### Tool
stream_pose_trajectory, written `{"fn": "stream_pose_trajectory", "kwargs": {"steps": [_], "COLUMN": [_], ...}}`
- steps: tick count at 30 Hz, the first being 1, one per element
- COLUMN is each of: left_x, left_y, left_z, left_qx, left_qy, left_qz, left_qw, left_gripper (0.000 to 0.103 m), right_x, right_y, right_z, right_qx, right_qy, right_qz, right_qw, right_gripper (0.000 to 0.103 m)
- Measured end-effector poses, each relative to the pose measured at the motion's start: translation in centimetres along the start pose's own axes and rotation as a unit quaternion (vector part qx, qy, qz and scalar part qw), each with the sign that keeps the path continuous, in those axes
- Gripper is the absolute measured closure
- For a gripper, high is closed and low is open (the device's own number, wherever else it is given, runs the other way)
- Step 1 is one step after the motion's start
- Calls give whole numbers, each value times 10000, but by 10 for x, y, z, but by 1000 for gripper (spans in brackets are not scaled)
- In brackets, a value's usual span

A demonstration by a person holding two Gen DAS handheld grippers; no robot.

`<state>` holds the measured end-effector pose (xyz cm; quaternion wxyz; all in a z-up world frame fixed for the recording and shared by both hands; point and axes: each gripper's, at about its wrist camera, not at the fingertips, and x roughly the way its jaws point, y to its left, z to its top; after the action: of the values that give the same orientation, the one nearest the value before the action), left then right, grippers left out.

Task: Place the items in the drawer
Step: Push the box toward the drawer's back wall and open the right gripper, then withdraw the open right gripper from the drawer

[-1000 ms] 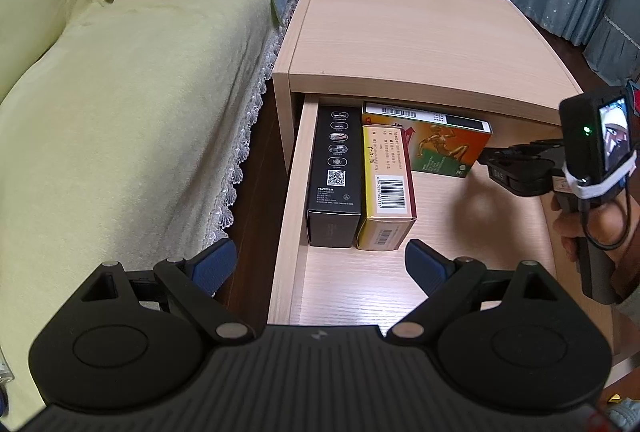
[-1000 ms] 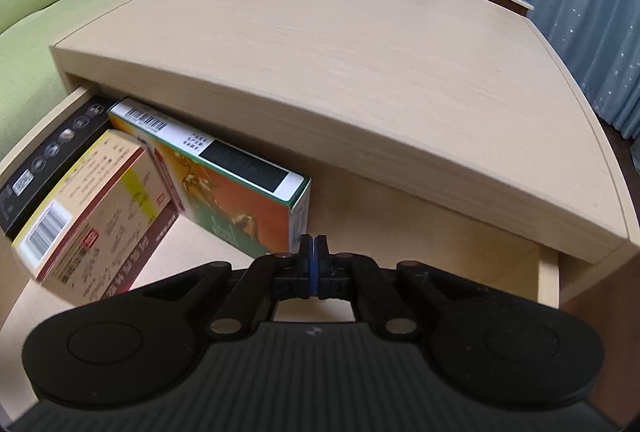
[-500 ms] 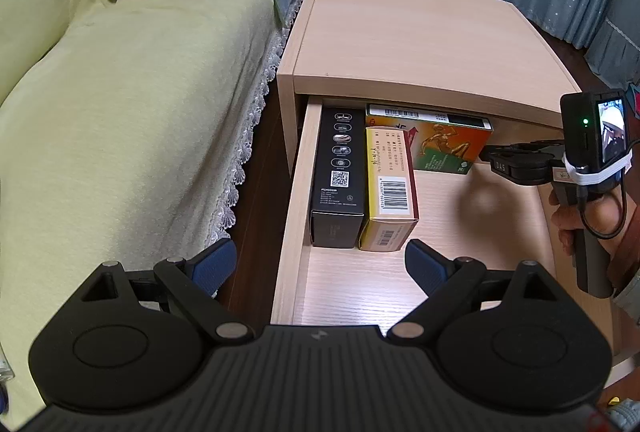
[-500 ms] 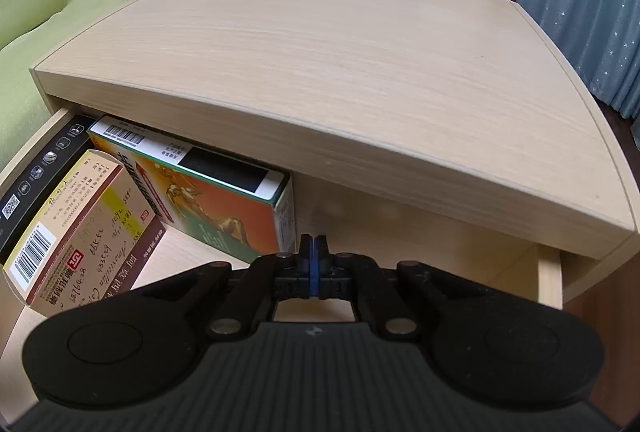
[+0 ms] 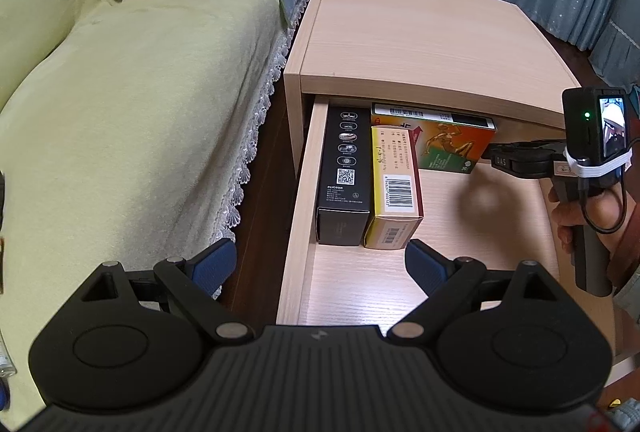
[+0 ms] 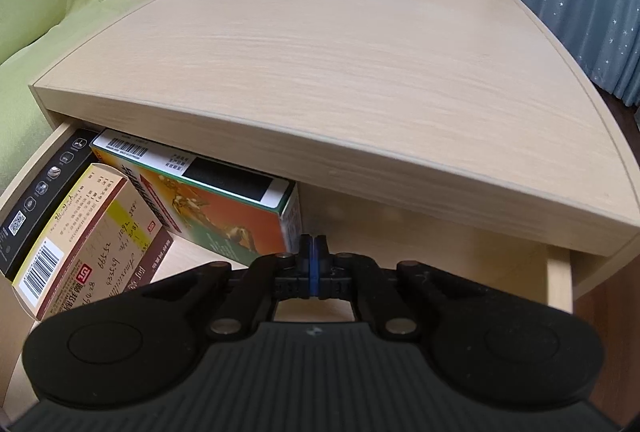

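Your left gripper (image 5: 318, 264) gapes wide and empty at the open drawer (image 5: 306, 192), where the black box (image 5: 344, 172), yellow box (image 5: 394, 184) and, far behind, green-and-orange box (image 5: 448, 144) already lie, while your right gripper (image 6: 314, 260), pinched together on nothing, hovers just beside that last box.

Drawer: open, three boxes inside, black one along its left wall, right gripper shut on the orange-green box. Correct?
Not quite. The right gripper is shut but holds nothing: the right wrist view shows its pads pressed together beside the orange-green box, not on it. The rest stands: the drawer is open with three boxes, the black box along its left wall.
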<state>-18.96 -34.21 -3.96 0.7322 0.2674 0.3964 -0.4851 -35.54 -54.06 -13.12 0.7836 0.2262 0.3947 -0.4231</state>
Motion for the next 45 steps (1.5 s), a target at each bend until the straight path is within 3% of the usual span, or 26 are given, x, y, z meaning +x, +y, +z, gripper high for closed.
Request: {"fn": "stream_pose_trajectory", "kwargs": {"steps": [15,22,28,32,45], "left_x": [-11,-22,-34,-42,-65], "left_y": [-10,-17,-18,-18,0], "left_z": [-3,-6,-9,-13,-30], "left_qx": [74,137,136,126,67], "left_qy": [-129,-239,-350,-417,-587], "left_qz": [-86,-125,-142,-143,-381], "left_qw": [9999,9995,9992,9989,9975], "left_gripper": [10,10,10,10,8], "right_x": [-95,-127,-147,-157,-200], "right_y": [-7,4,14,20,35], "right_z": [-17,-32,-42,-45,-52], "right_qx": [153,116,85,109,53], "right_qy": [-30,-36,-30,-4,-79], "right_qz": [143,269,303,203,-319], "right_qw": [9998,9996,9995,9997,9994], "right_gripper": [97,82,80,72,62]}}
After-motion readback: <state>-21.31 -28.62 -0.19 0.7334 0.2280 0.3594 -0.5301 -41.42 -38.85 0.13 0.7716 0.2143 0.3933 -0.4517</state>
